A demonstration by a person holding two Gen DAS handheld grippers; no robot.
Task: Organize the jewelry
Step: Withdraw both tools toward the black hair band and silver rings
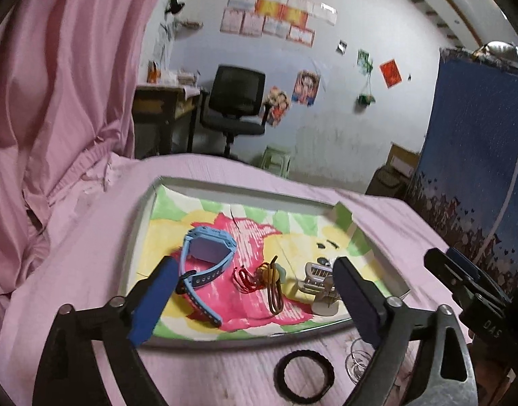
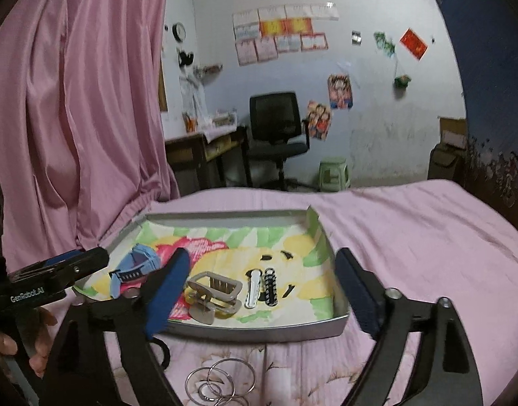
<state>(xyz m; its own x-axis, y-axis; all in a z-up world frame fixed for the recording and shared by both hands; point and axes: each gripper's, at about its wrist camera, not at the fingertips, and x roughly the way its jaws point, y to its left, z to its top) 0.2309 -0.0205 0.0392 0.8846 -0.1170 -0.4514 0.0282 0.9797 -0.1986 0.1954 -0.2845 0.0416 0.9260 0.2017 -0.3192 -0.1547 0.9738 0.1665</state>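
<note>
Two pairs of tongs hang over the near edge of the bed, both spread wide and holding nothing. The left tongs (image 1: 255,291) point down into the tray (image 1: 245,193), their blue pads either side of the watch and the tangle of thin loops, so they look lined up to pick from that end. The right tongs (image 2: 262,284) sit beside them, tilted the same way, framing the beige hair claw (image 2: 214,296) and the two slim clips, one white (image 2: 253,287), one black (image 2: 270,287). A hand (image 2: 18,345) grips the left handle at the lower left of the right wrist view; neither arm is raised high, both are held low and forward, close together.

Most of the jewelry already lies inside the tray, which rests on the pink bedsheet (image 2: 411,237) and is lined with a bright cartoon paper. The blue watch (image 1: 204,257) curls on its side at the left, the red wire loops (image 1: 245,279) and brown hair ties (image 1: 274,287) lie mid-tray, and the claw stands at the right. That grouping suggests sorting by kind.

Still outside, on the sheet just before the tray's near wall, are a black ring (image 1: 304,375) and a cluster of metal rings (image 2: 218,385). I judge these are what remains to be put in.
</note>
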